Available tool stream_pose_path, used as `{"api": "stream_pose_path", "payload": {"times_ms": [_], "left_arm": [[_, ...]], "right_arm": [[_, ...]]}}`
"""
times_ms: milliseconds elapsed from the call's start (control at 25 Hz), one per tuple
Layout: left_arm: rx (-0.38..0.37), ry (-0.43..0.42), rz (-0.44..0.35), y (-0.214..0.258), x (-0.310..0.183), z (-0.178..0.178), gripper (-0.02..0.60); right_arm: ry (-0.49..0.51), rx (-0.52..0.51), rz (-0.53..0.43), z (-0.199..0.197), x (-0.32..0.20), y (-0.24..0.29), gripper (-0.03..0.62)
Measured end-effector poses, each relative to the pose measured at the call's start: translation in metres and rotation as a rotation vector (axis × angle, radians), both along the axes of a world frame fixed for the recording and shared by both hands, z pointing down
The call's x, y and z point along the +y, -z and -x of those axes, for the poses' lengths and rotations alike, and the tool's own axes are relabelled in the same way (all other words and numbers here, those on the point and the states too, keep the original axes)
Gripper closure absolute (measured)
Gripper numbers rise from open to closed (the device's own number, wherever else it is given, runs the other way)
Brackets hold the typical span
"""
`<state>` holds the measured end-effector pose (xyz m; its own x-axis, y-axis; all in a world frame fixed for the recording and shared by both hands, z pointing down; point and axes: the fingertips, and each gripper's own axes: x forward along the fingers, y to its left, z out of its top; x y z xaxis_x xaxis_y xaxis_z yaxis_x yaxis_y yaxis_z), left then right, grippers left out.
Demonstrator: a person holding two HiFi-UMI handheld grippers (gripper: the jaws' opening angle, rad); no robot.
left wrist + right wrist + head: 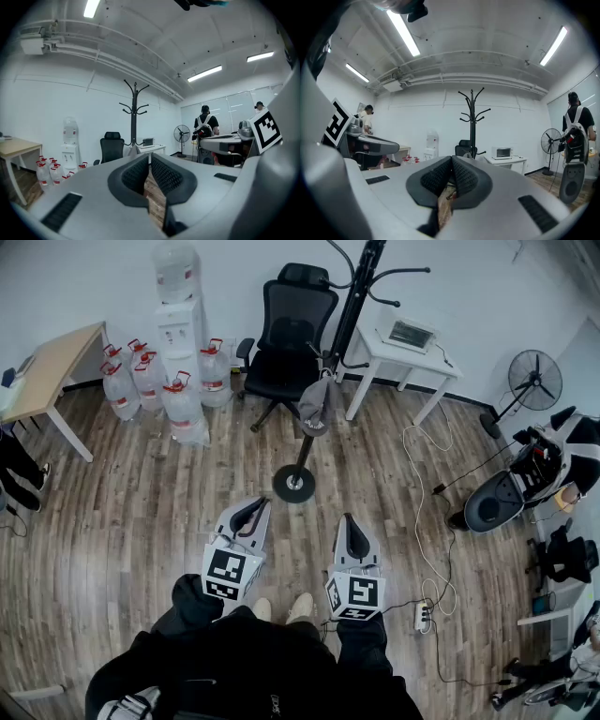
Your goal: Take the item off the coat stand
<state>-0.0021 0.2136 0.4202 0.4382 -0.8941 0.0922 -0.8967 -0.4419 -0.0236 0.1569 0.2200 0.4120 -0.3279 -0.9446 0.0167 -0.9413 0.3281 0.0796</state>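
The black coat stand (330, 362) rises from a round base (294, 484) in the middle of the wooden floor. A grey item (314, 402) hangs low on its pole. Both grippers are held side by side in front of the person, short of the base and pointing at the stand. My left gripper (253, 507) has its jaws together with nothing between them. My right gripper (349, 521) is likewise shut and empty. In the left gripper view the stand (134, 117) and the grey item (133, 150) lie beyond the shut gripper (149, 157). The right gripper view shows the stand (472, 122) straight beyond the shut gripper (452, 161).
A black office chair (289, 338) stands just behind the stand. A white table with a microwave (405, 338) is to its right. Water bottles (159, 385) and a dispenser (180, 320) stand at the left. A cable and power strip (423, 615) lie on the floor at the right.
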Motion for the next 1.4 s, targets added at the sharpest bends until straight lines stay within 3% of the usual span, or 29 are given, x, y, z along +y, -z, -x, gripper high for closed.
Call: {"api": "stream_pose_path", "payload": {"times_ms": [400,880,1400], "left_arm": [[0.01,0.015,-0.009,0.003,0.003,0.013,0.545],[0.004,0.089,-0.005,0.002,-0.022,0.039,0.545],[-0.016,0.12,0.002,-0.003,-0.147,0.063,0.545]], "right_arm": [[0.011,-0.017,0.001,0.012,0.005,-0.001,0.578],[0.066,-0.005,0.012,0.033,-0.035,-0.005,0.577],[0.085,-0.024,0.018,0.053,-0.166,-0.015,0.577]]}}
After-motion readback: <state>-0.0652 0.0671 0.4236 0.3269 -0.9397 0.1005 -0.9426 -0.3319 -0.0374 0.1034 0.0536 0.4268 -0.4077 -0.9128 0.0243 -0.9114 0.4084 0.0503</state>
